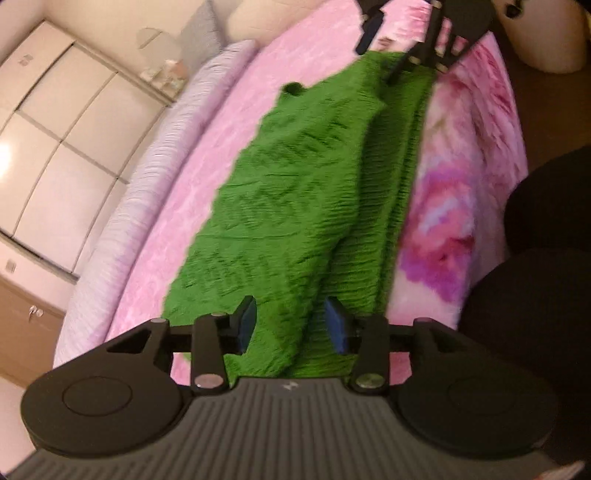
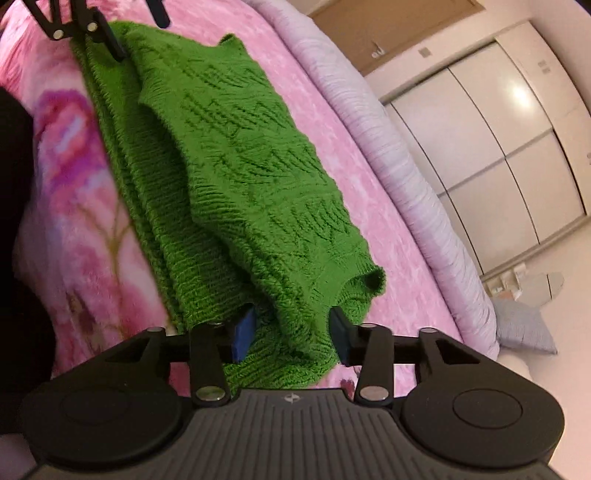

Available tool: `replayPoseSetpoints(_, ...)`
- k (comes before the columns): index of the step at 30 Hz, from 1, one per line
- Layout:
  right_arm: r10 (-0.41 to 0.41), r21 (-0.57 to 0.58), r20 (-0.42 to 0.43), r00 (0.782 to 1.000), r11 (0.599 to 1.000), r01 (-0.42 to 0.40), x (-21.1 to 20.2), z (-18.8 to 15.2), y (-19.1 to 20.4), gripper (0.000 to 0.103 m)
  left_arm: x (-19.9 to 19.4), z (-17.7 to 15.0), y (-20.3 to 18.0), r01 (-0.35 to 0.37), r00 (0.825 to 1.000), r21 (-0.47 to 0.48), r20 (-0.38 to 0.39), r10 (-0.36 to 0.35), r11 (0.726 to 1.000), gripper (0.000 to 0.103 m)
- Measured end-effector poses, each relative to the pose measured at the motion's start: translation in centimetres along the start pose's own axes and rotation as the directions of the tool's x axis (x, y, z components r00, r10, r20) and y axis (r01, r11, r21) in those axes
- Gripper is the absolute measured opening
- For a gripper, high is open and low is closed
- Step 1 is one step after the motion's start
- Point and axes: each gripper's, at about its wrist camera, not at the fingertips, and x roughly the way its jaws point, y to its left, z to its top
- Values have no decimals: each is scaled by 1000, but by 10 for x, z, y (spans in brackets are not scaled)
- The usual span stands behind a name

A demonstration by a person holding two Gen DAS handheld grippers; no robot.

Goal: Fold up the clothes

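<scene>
A green knitted sweater [image 1: 303, 192] lies folded lengthwise on the pink floral blanket [image 1: 461, 177], with one layer lapped over the other. My left gripper [image 1: 291, 325] sits at its near end; the blue pads stand apart, fabric lies loosely between them and neither pad presses on it. My right gripper [image 2: 291, 332] is at the opposite end of the sweater [image 2: 229, 166], open too, with a bulge of knit between its pads. Each gripper also appears far off in the other's view: the right gripper [image 1: 380, 61] and the left gripper [image 2: 140, 35].
The blanket covers a bed with a ribbed lilac edge [image 1: 147, 177]. White wardrobe doors [image 1: 59, 129] stand beyond it. A grey cushion [image 2: 524, 325] lies on the floor. The person's dark clothing [image 1: 535, 266] is close beside the bed.
</scene>
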Motion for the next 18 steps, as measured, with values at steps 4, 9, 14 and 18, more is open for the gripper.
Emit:
replayPoseSetpoints(4, 5, 31, 11, 1000, 1000, -5, -9, -1, -9, 5, -3, -3, 9, 18, 1000, -79, 15, -17, 997, 5)
replayPoseSetpoints(9, 24, 75, 30, 999, 997, -26, -23, -5, -13, 4, -13, -14, 11, 37, 999, -153, 15, -35, 988, 5)
replayPoseSetpoints(14, 25, 9, -8, 1000, 1000, -25, -20, -11, 13, 15, -11, -14, 0, 11, 1000, -129, -5, -11, 992, 6)
replayPoseSetpoints(18, 38, 79, -36, 999, 996, -35, -31, -15, 1, 24, -27, -20, 17, 65, 998, -259, 29, -60, 964, 8)
